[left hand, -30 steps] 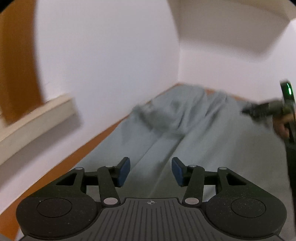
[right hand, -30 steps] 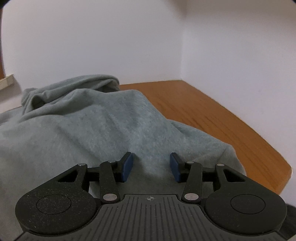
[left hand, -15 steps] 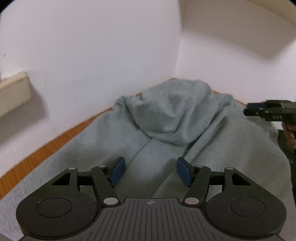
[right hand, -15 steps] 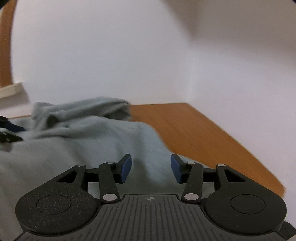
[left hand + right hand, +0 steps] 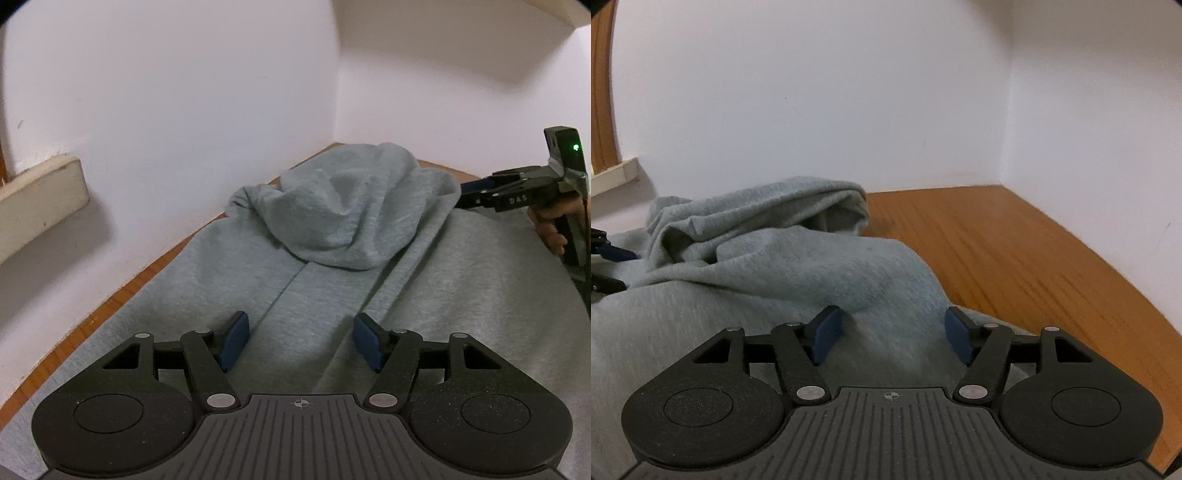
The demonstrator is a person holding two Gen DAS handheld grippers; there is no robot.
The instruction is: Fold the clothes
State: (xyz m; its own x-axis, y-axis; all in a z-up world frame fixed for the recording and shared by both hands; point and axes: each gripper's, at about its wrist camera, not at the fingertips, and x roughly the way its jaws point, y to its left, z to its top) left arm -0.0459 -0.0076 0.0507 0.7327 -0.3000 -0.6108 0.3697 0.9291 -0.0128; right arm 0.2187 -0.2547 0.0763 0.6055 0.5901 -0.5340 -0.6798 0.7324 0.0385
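A grey hooded sweatshirt lies spread on the wooden table, its hood bunched up near the far wall corner. My left gripper hovers open just above the sweatshirt's body, with nothing between its blue pads. In the right wrist view the same sweatshirt fills the left side, and my right gripper is open over a raised fold near its edge. The right gripper also shows in the left wrist view at the far right, held by a hand, its tips by the hood.
White walls meet in a corner just behind the table. A cream ledge juts from the left wall. Bare wooden table top stretches to the right of the sweatshirt. The left gripper's tips show at the left edge.
Both grippers have opened wider. The left view has swung right and steadied on the hood. The right gripper has moved over the sweatshirt's right part, toward the hood.
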